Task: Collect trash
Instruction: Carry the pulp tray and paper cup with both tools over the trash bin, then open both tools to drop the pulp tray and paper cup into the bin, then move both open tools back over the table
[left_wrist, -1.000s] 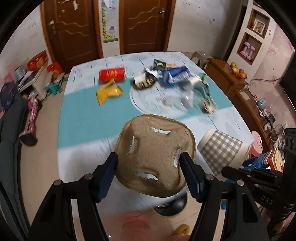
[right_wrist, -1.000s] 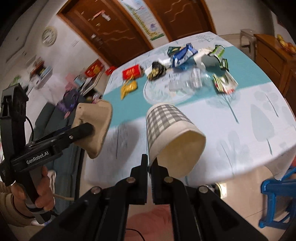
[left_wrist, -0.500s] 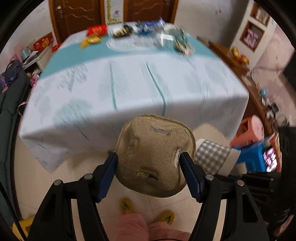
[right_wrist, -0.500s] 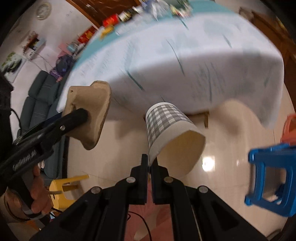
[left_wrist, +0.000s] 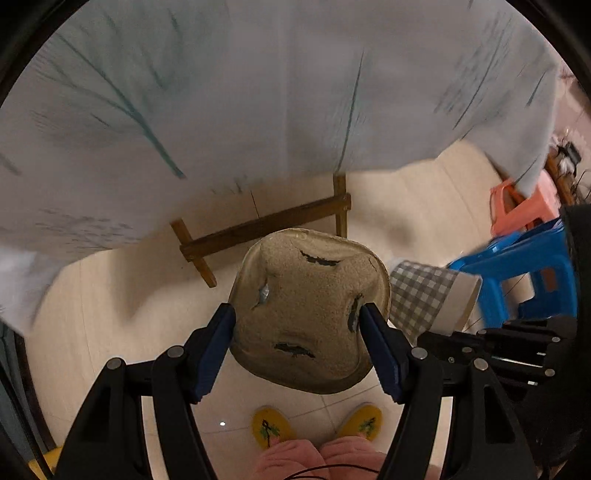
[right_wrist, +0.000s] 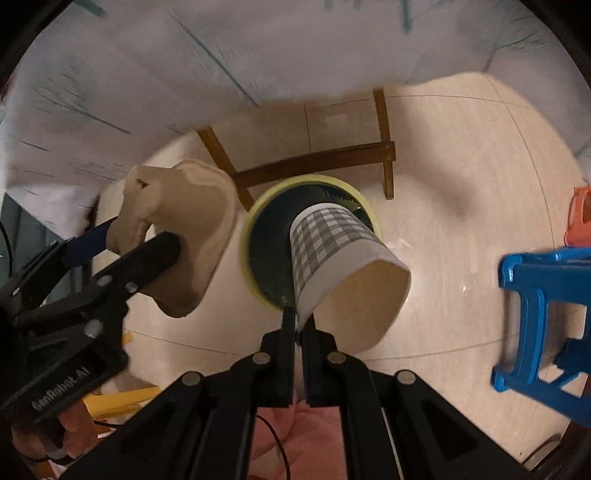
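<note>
My left gripper is shut on a tan pulp cup holder, held over the floor; it also shows in the right wrist view. My right gripper is shut on the rim of a grey checked paper cup, also seen in the left wrist view. The cup hangs above a trash bin with a yellow rim and a dark liner, standing on the floor. The cup holder is just left of the bin's opening.
The table's white cloth hangs overhead, with its wooden leg frame behind the bin. A blue plastic stool and an orange stool stand to the right. My yellow slippers are below.
Both grippers swung down from the tabletop to below its edge, carrying the cup holder and the cup. The trash bin has come into view under the cup.
</note>
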